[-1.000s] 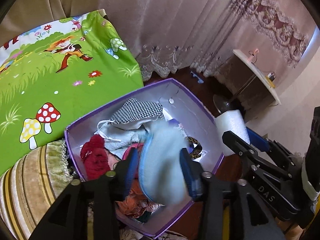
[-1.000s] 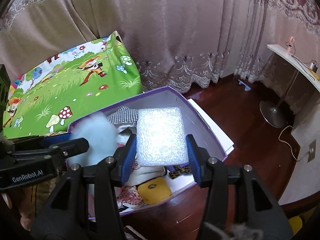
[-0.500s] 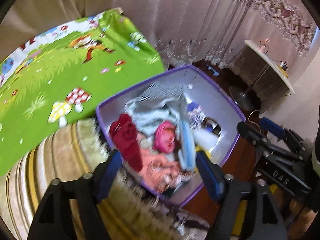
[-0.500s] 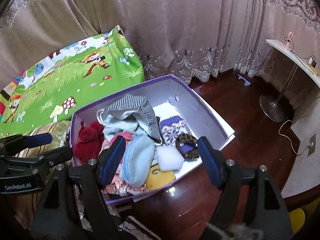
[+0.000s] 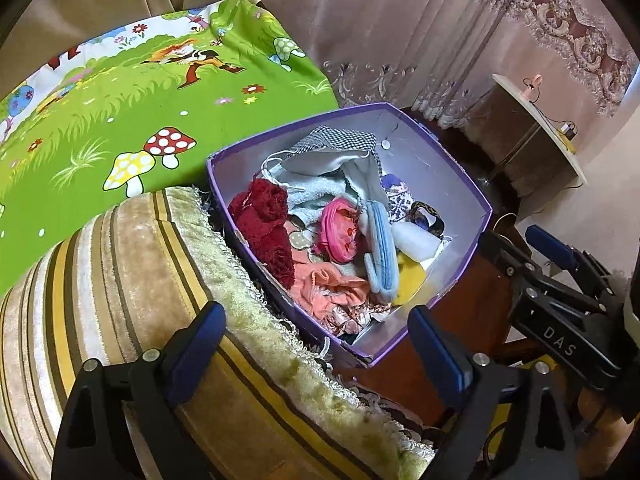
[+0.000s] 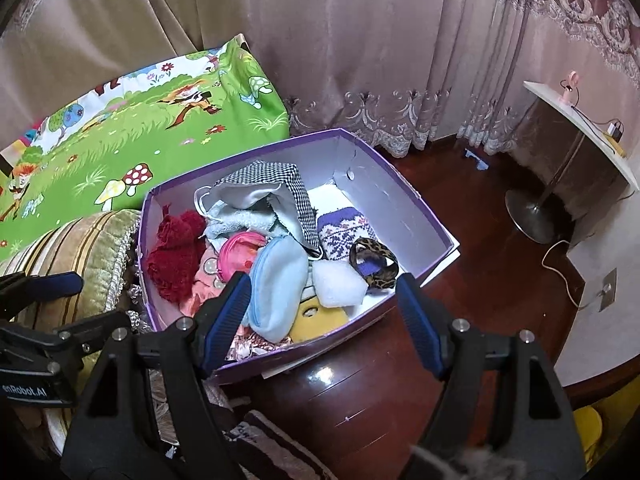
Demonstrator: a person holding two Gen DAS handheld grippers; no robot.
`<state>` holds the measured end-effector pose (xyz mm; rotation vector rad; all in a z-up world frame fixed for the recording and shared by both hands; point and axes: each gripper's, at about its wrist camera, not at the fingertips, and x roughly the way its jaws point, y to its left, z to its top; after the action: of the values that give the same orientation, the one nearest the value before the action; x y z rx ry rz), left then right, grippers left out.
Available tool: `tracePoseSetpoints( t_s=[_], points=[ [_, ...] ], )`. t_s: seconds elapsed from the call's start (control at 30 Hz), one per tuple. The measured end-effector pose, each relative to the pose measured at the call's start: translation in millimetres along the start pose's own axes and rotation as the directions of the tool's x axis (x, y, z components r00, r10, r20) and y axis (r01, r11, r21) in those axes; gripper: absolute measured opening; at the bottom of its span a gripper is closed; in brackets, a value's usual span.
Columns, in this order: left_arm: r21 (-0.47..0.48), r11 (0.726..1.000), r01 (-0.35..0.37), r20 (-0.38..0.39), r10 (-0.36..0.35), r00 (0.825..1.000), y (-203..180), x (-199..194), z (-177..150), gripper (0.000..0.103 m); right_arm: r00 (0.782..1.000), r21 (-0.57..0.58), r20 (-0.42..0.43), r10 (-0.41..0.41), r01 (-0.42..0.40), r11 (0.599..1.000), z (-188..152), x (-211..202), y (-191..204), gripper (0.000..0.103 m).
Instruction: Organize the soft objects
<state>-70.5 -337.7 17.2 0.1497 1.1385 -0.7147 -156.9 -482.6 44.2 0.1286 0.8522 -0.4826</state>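
A purple box holds several soft things. Among them are a light blue padded piece, a white bubble pad, red knitwear, a pink item and a leopard scrunchie. My left gripper hovers over the box's near corner and the cushion edge; its jaws are opening with nothing between them. My right gripper stands open above the box's front side, empty.
A green cartoon blanket lies left of the box. A striped fringed cushion presses against its near side. Dark wooden floor, curtains and a white side table on a round foot fill the right.
The left gripper let go of the light blue piece and the right one the white bubble pad; both now lie in the box. Both grippers widened and drew back.
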Motion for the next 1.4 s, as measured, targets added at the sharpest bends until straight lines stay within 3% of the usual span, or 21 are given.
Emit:
tracePoseSetpoints(
  t_s=[0.7,1.4],
  points=[
    [-0.034,0.999,0.017,0.009,-0.016,1.0,5,3,-1,0.096,0.998,0.0,-0.051,0.034,-0.034,0.999,-4,11,6,0.077],
    [-0.052,0.998,0.019,0.015,-0.018,1.0,6,4,0,0.096,0.998,0.011,-0.049,0.044,-0.044,0.999,2,1,2,0.078]
  ],
)
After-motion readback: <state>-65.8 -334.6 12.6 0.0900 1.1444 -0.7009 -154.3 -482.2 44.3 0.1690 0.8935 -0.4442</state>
